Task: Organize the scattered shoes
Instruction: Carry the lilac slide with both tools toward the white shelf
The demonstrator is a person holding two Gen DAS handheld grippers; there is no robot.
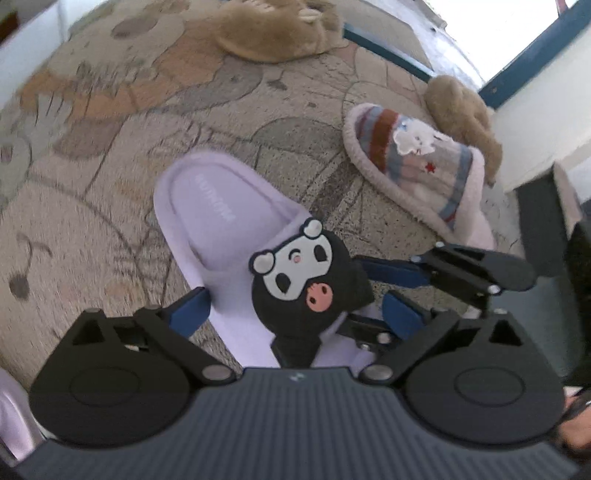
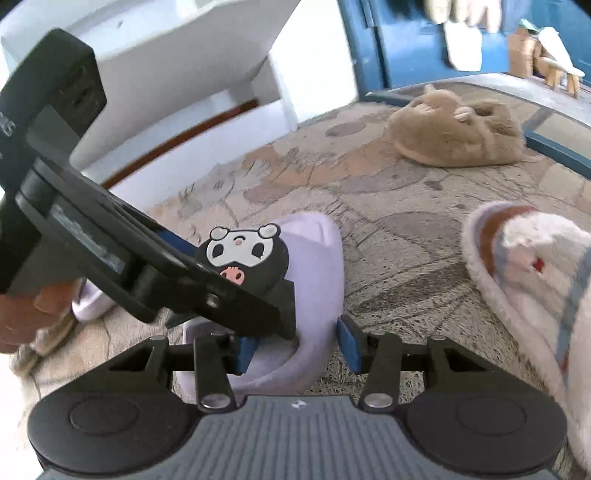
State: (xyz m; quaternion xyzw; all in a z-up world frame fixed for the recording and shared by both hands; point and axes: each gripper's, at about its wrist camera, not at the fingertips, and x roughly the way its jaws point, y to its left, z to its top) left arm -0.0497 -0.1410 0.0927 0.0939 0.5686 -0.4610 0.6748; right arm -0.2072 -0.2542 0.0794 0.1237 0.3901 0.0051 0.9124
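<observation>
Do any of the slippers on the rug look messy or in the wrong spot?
Yes. The slippers lie scattered, not in pairs. The purple slipper sits alone in the middle of the rug. The striped slipper lies crooked, resting against one brown furry slipper, while the other brown furry slipper lies far off.

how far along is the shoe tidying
Done: nothing looks paired yet. In hand: lilac foam slipper with black cartoon charm, right claw seemingly clamped on its edge, left claw open astride it. Left: striped fleece slipper and two tan furry slippers, scattered on the rug.
</observation>
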